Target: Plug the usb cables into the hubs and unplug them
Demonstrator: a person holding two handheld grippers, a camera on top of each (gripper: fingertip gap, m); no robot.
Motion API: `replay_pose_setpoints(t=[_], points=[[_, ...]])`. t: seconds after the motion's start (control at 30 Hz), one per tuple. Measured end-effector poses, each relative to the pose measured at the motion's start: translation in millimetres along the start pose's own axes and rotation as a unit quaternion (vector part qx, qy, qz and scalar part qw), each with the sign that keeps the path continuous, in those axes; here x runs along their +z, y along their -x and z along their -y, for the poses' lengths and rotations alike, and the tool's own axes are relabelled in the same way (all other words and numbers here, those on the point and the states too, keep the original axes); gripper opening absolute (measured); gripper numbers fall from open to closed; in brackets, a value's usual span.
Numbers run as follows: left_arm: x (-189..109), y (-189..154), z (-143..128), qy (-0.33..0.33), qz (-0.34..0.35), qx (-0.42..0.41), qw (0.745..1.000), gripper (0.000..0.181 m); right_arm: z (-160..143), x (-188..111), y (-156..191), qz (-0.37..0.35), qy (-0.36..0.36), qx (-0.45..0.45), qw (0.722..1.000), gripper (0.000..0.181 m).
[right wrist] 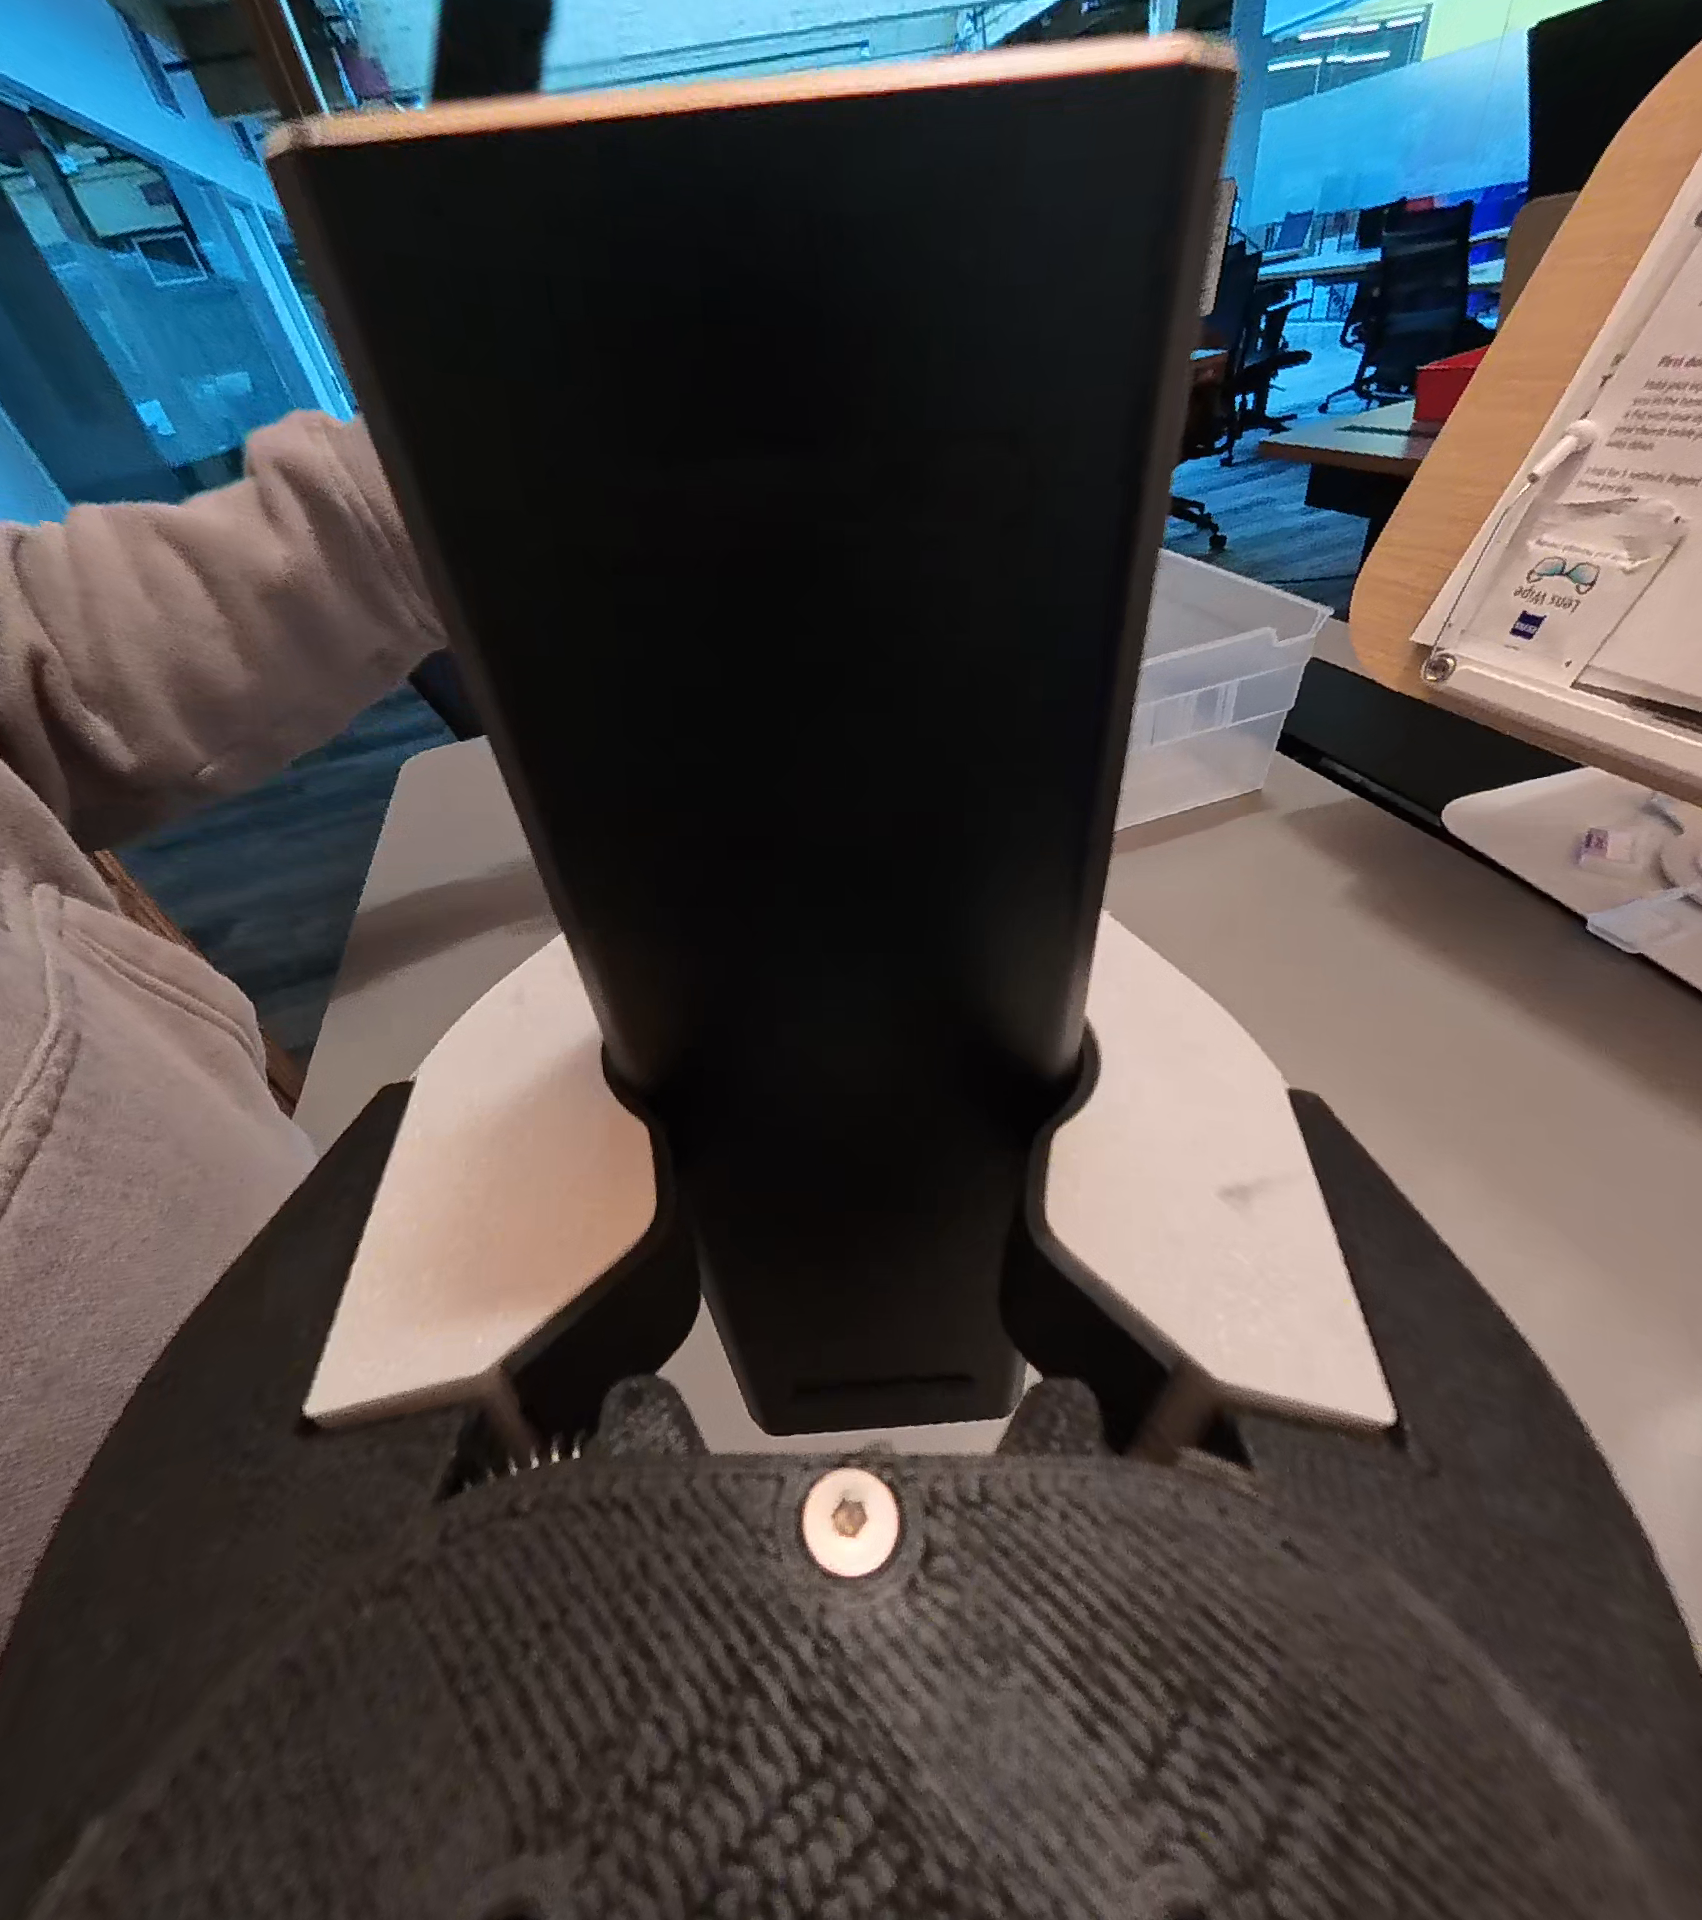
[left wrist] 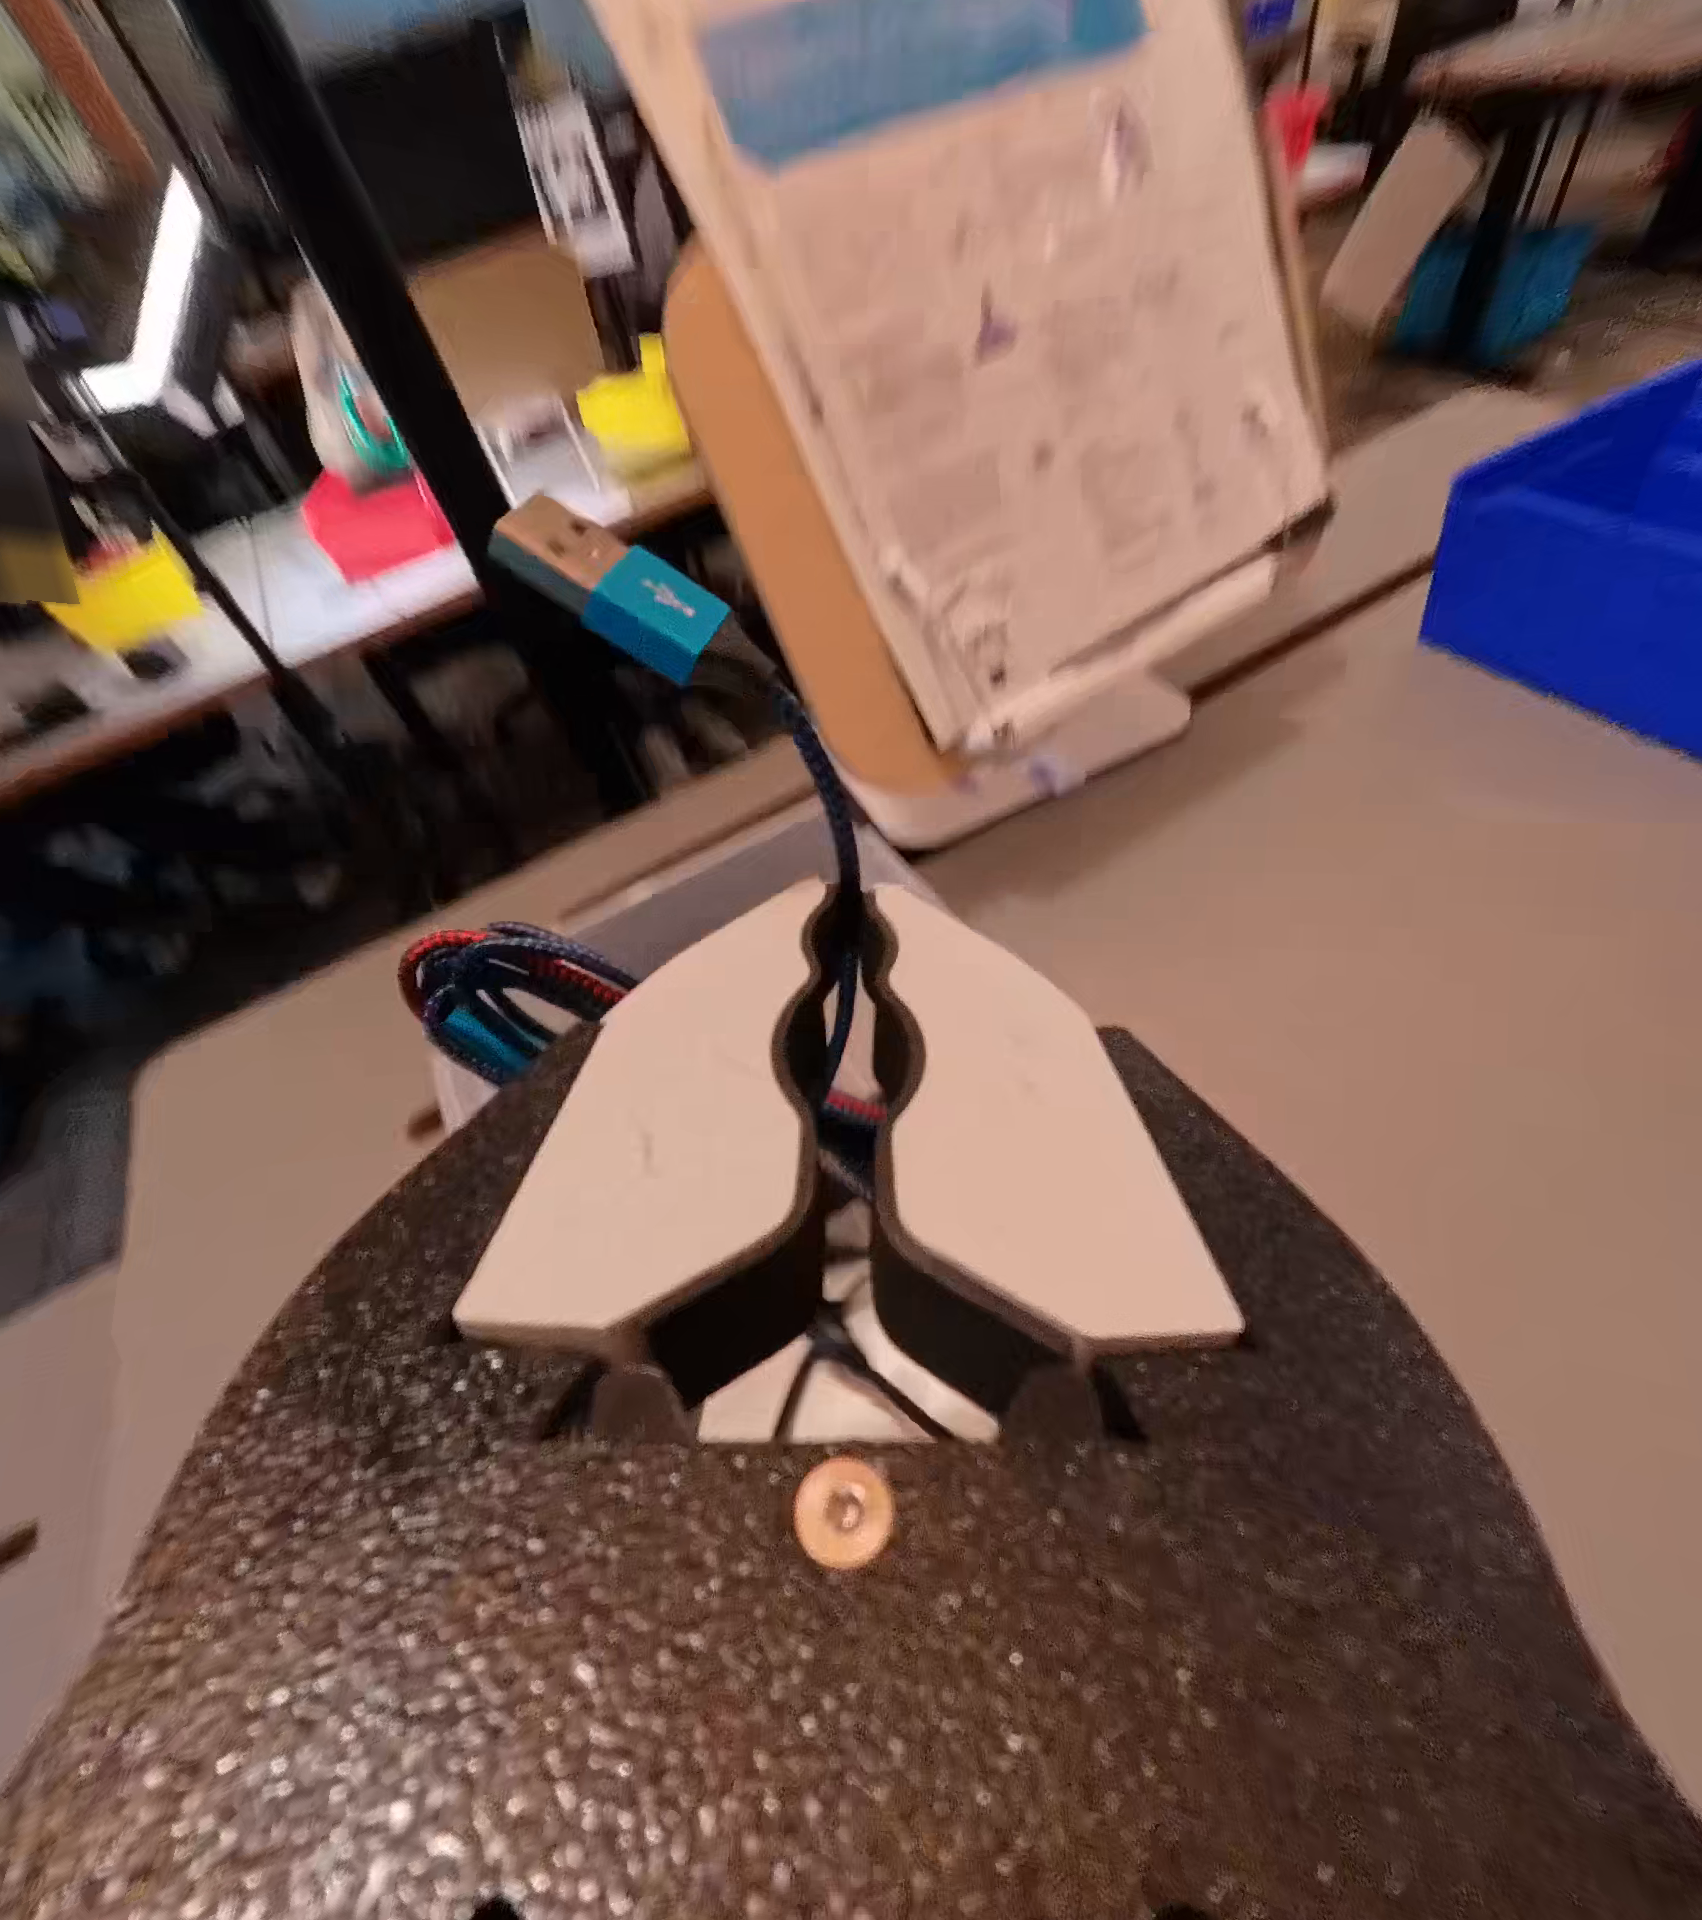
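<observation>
In the left wrist view my left gripper (left wrist: pixel 852 904) is shut on a dark braided USB cable (left wrist: pixel 839 821). Its blue plug (left wrist: pixel 608 582) with a metal tip sticks up and to the left beyond the fingertips, in the air. A bundle of red and blue braided cables (left wrist: pixel 494 987) lies behind the left finger. In the right wrist view my right gripper (right wrist: pixel 849 1070) is shut on a long black hub (right wrist: pixel 753 561), which points up and away and fills the middle of the view. A slot shows at its near end.
A blue bin (left wrist: pixel 1636 582) sits at the right on the grey table (left wrist: pixel 1346 987). A tilted wooden stand with papers (left wrist: pixel 1013 395) is ahead; it also shows in the right wrist view (right wrist: pixel 1657 416). A clear plastic bin (right wrist: pixel 1211 696) and a person's beige sleeve (right wrist: pixel 151 623) are near.
</observation>
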State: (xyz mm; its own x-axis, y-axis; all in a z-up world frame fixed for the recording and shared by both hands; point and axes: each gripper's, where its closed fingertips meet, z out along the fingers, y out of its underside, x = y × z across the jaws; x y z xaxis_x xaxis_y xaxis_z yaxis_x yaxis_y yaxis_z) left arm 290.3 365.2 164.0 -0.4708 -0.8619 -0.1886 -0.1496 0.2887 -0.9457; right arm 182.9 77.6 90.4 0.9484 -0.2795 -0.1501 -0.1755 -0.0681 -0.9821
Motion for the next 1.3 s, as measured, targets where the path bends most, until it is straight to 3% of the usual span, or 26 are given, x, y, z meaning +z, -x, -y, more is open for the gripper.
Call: replay_pose_setpoints(t=[0.13, 0.23, 0.33, 0.43, 0.53, 0.7, 0.83, 0.97, 1.3], points=[[-21.5, -9.1, 41.6, -0.062, -0.002, 0.019, 0.998, 0.002, 1.7, 0.7, -1.3, 0.001, -0.005, -0.001, 1.0, 0.075], [-28.8, -45.1, 57.3, -0.064, -0.086, 0.023, 0.994, 0.002, 3.5, -2.4, -2.7, -0.003, -0.011, -0.002, 1.0, 0.075], [-33.5, -92.8, 54.7, -0.033, -0.186, 0.052, 0.981, 0.002, 4.5, -8.7, -6.4, -0.012, -0.016, -0.004, 1.0, 0.075], [-37.3, -146.9, 32.1, 0.03, -0.309, 0.081, 0.947, 0.002, 5.7, -17.4, -9.8, -0.021, -0.025, -0.005, 0.999, 0.075], [-37.2, -195.2, -2.5, 0.083, -0.424, 0.087, 0.898, 0.002, 7.4, -25.2, -12.8, -0.025, -0.043, 0.008, 0.999, 0.075], [-12.0, -243.6, -61.0, 0.09, -0.482, 0.142, 0.86, 0.002, 7.6, -28.3, -6.5, -0.021, -0.056, 0.012, 0.998, 0.075], [8.0, -262.6, -96.9, 0.054, -0.474, 0.189, 0.858, 0.002, 4.4, -26.2, -0.2, -0.016, -0.06, 0.007, 0.998, 0.075], [23.1, -265.0, -114.9, 0.06, -0.434, 0.175, 0.882, 0.002, -6.0, -22.8, 8.1, 0.01, -0.05, 0.0, 0.999, 0.075], [55.8, -235.8, -97.3, 0.074, -0.224, -0.005, 0.972, 0.018, -15.5, -13.7, 4.8, 0.016, -0.026, 0.001, 1.0, 0.075]])
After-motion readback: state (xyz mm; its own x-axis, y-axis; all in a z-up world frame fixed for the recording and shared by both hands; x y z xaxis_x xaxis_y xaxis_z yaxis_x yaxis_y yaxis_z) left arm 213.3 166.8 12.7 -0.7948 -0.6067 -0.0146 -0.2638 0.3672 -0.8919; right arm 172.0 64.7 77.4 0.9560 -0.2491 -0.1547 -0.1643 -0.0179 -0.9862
